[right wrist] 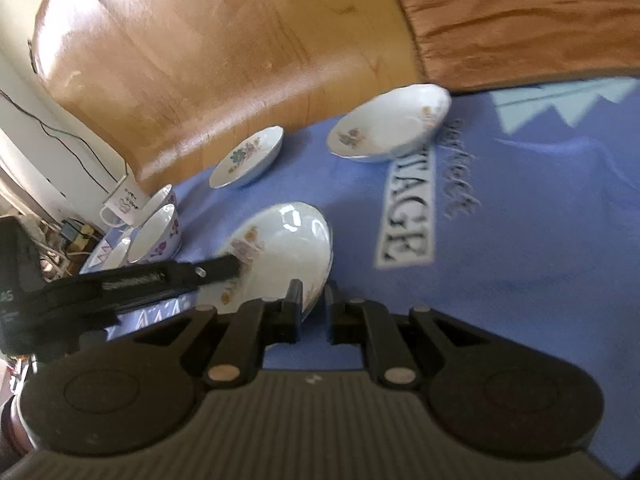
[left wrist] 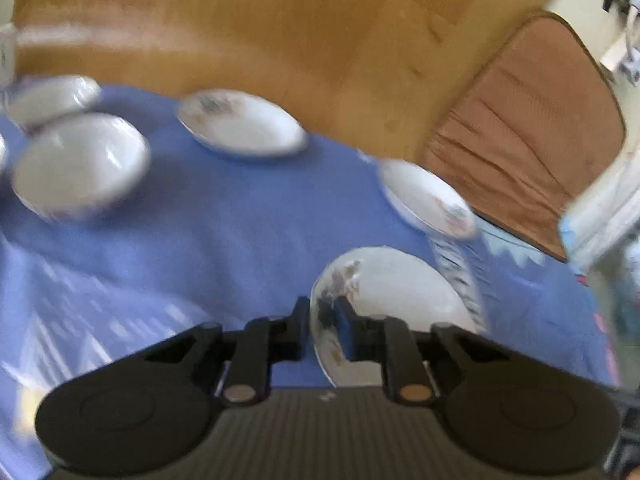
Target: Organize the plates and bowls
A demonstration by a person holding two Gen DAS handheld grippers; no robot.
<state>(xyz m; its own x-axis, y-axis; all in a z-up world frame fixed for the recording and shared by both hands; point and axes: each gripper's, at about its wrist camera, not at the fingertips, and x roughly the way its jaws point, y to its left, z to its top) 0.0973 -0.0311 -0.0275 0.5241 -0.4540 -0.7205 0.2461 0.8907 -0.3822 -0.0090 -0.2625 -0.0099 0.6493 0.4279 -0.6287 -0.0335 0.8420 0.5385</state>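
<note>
**Both grippers clamped on one floral plate**

The near plate (left wrist: 384, 292) lies on a blue cloth (left wrist: 224, 220) over a wooden table (left wrist: 280, 32). The left gripper (left wrist: 323, 320) grips its rim, one finger inside the dish and one outside. The right gripper (right wrist: 312, 300) is clenched on the same plate's opposite edge (the rim sits between its two fingers), and the left gripper reaches across in the right wrist view, its tip on the plate's floral band.

Farther back, well apart, two more floral plates (right wrist: 248, 158) (right wrist: 388, 124) rest on the cloth. Two bowls (left wrist: 80, 164) (left wrist: 52, 98) sit close together at the far left, with a mug (right wrist: 124, 202) beyond. A brown cushion (left wrist: 528, 132) borders the cloth.

White print on the cloth ends in "AGE" (right wrist: 406, 224); the script beside it is unreadable.

Both grippers point steeply downward at the plate.
</note>
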